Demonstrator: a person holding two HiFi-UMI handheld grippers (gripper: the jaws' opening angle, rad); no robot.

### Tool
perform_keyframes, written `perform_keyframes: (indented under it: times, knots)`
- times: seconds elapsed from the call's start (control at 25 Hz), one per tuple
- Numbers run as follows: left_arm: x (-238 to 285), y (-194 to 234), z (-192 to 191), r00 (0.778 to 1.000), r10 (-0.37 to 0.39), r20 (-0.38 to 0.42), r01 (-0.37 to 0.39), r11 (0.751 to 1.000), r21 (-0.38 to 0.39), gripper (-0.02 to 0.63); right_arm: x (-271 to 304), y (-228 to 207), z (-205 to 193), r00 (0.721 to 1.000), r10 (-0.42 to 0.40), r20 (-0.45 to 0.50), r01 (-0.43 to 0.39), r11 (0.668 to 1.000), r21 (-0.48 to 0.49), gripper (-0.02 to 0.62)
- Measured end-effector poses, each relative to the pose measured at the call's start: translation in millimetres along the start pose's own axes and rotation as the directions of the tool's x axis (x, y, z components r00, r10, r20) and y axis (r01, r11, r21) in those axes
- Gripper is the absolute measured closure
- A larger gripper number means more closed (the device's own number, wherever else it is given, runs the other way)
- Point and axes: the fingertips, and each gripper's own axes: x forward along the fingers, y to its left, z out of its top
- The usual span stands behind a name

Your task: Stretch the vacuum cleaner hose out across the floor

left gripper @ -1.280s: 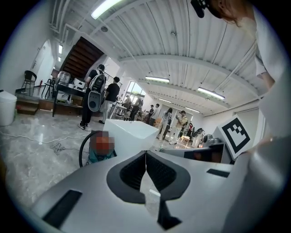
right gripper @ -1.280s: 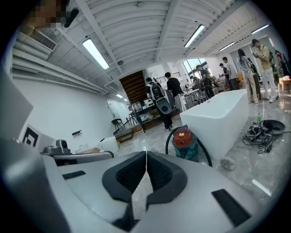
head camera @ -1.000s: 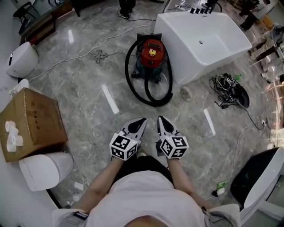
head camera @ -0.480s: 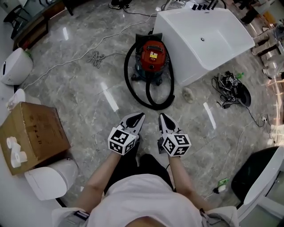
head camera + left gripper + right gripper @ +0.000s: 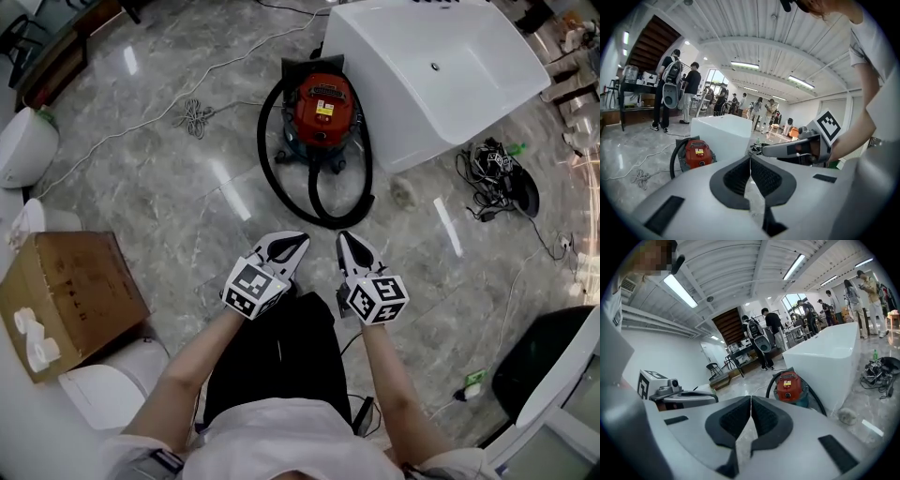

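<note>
A red vacuum cleaner (image 5: 322,111) stands on the marble floor against a white bathtub (image 5: 441,103), also seen as the vacuum cleaner (image 5: 696,153) and the vacuum cleaner (image 5: 789,386) in the gripper views. Its black hose (image 5: 309,200) lies looped around the body, the loop's near end on the floor just ahead of both grippers. My left gripper (image 5: 298,242) and right gripper (image 5: 343,240) are side by side below the loop, both shut and holding nothing, apart from the hose.
A cardboard box (image 5: 66,292) and white toilets (image 5: 22,145) lie at the left. A white cord (image 5: 192,114) runs across the floor beyond. Tangled cables (image 5: 492,173) sit right of the bathtub. Several people (image 5: 689,89) stand in the background.
Both grippers, still shut, have come closer to the vacuum and its hose loop; the view has shifted forward, with the vacuum nearer.
</note>
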Motion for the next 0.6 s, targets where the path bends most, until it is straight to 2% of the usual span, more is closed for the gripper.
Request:
perform_keyframes:
  times: [0.24,0.6]
  knots:
    - [41,10,-28,0.998,-0.024,-0.061,0.025,1.0,0.012,0.597,16,-39,-16,0.999,0.015,-0.032,-0.014,1.0,0.009,0.58]
    - [97,32,-87,0.988,-0.022,-0.15,0.021,1.0,-0.008,0.597,53,-94,-73,0.989,0.063,-0.137,-0.065,0.998,-0.013,0.58]
